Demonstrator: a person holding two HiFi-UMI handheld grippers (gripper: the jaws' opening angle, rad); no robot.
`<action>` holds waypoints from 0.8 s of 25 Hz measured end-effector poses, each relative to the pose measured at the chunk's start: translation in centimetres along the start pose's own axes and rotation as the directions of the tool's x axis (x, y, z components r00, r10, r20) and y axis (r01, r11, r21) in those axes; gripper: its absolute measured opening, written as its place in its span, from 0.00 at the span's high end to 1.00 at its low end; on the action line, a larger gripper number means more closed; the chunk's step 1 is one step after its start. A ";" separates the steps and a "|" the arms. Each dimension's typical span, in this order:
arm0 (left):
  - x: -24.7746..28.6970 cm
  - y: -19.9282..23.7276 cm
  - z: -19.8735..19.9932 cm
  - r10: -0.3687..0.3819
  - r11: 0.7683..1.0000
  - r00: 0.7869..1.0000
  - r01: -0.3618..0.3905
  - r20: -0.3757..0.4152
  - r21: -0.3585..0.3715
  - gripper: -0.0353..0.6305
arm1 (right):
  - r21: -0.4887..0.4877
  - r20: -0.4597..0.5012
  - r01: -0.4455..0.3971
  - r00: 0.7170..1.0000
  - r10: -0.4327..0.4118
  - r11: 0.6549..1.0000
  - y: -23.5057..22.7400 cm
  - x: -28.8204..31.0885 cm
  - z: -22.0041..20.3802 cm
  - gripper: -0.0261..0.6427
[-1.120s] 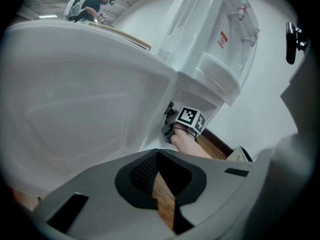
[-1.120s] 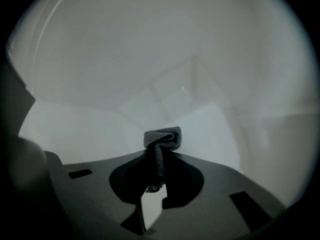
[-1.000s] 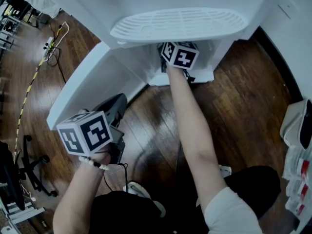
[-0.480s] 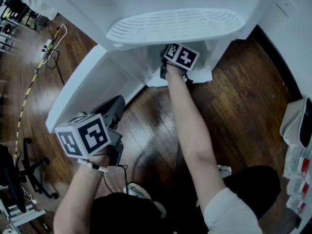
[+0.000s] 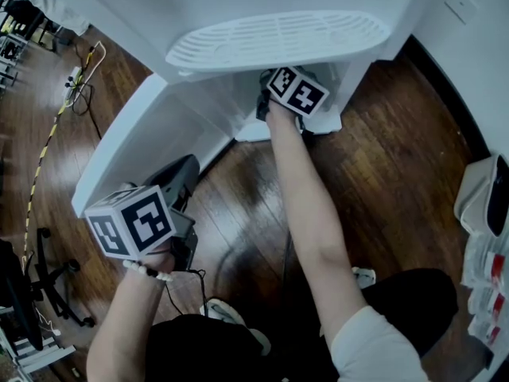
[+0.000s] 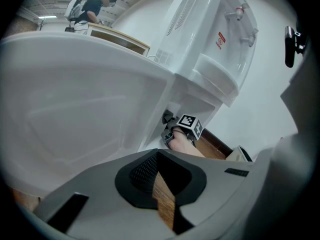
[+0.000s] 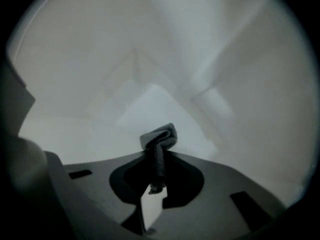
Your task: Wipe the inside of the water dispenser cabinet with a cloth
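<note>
Grey cloth (image 7: 161, 135) is being pinched in the right gripper (image 7: 158, 156) jaws inside the white cabinet (image 7: 150, 64), while the left gripper (image 6: 159, 159) jaws are pressing together, empty.

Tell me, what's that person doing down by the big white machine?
A person is cleaning a water dispenser. The right gripper reaches into the open cabinet at its bottom, jaws shut on a dark cloth. The left gripper hangs outside by the open door, jaws shut and empty.

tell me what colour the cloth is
Dark grey cloth, clearest in the right gripper view.
</note>
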State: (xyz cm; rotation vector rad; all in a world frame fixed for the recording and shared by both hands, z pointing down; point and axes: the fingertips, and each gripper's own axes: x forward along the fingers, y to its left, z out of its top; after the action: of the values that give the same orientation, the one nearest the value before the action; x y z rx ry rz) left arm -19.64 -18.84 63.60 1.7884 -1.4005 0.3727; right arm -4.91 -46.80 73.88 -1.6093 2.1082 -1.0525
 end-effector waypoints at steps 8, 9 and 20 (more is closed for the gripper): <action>0.0 -0.3 0.0 0.000 1.000 1.000 0.000 0.000 0.003 0.95 | 0.016 0.201 -0.112 0.974 0.107 0.994 4.2 -2.1 6.6 0.89; 0.0 -0.2 0.0 0.001 1.000 1.000 -0.001 0.001 0.002 0.95 | 0.024 0.213 -0.108 0.972 0.101 0.994 4.1 -2.2 6.8 0.89; 0.0 -0.1 0.0 0.003 1.000 1.000 -0.003 0.003 -0.002 0.95 | 0.234 0.092 0.050 0.993 -0.073 0.971 -3.4 -1.2 1.8 0.89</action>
State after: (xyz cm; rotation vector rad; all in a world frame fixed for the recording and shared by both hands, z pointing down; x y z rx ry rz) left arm -19.55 -18.85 63.52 1.7860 -1.4046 0.3702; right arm -0.95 -46.70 74.80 -1.5871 1.8080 -1.1639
